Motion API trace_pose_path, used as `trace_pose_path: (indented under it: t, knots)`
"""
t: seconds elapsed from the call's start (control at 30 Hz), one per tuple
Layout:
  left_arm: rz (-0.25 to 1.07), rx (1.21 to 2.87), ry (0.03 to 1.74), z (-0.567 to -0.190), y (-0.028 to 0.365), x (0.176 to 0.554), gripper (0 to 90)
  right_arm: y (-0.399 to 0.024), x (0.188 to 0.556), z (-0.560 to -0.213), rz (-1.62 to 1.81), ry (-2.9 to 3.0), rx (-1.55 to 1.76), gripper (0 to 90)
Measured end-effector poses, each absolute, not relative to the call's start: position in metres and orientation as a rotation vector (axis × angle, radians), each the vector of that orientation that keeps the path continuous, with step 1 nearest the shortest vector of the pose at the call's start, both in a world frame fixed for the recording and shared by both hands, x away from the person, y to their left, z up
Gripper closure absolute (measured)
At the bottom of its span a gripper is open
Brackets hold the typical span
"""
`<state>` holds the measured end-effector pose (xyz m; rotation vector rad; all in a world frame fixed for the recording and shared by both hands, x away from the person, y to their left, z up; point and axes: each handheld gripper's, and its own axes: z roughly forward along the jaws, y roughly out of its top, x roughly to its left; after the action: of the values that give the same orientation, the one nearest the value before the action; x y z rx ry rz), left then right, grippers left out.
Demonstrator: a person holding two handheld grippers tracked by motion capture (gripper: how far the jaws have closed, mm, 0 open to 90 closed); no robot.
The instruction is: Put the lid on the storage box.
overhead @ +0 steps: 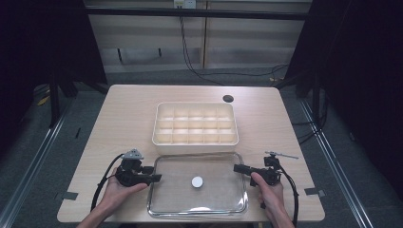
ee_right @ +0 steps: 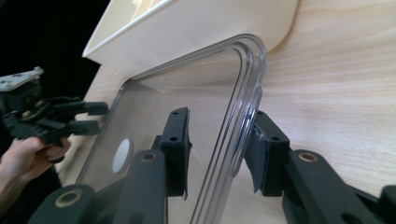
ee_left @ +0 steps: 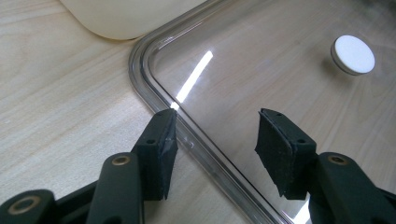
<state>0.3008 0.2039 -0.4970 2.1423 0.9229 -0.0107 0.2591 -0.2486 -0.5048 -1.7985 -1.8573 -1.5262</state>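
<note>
While both grippers straddle opposite rims of the clear glass tray (overhead: 164, 199), a slip is the likely risk: the glass is smooth and heavy, and an uneven pinch could tip it against the cream divided box (overhead: 195, 123) just beyond. The left gripper (ee_left: 215, 140) stands wide, rim between its jaws but untouched; the right gripper (ee_right: 218, 149) is narrower, one pad against the right rim. A white disc (overhead: 197, 182) rests mid-tray on the near table (overhead: 123, 114).
</note>
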Motion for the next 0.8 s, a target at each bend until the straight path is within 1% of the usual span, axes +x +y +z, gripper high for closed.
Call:
trace_pose_path:
  t: [0.17, 0.2, 0.33, 0.37, 0.47, 0.7, 0.8]
  knots:
    - [-0.029, 2.129, 0.935, -0.498, 0.207, 0.304, 47.7, -0.247, 0.261, -0.506, -1.516, -1.85, -1.741, 63.5]
    - [-0.031, 2.127, 0.932, -0.498, 0.207, 0.304, 47.7, -0.245, 0.261, -0.506, -1.517, -1.858, -1.738, 65.9]
    - [-0.022, 2.132, 0.926, -0.498, 0.207, 0.304, 47.7, -0.244, 0.261, -0.504, -1.52, -1.88, -1.722, 66.8]
    - [-0.022, 2.132, 0.92, -0.498, 0.207, 0.304, 47.6, -0.245, 0.261, -0.502, -1.546, -1.867, -1.714, 68.9]
    - [-0.032, 2.126, 0.925, -0.498, 0.208, 0.304, 47.5, -0.245, 0.26, -0.501, -1.561, -1.867, -1.71, 69.8]
    - [-0.037, 2.107, 0.927, -0.499, 0.211, 0.305, 35.6, -0.246, 0.257, -0.497, -1.604, -1.866, -1.687, 72.6]
    - [-0.035, 2.091, 0.928, -0.5, 0.211, 0.303, 33.5, -0.246, 0.257, -0.496, -1.629, -1.869, -1.665, 73.3]
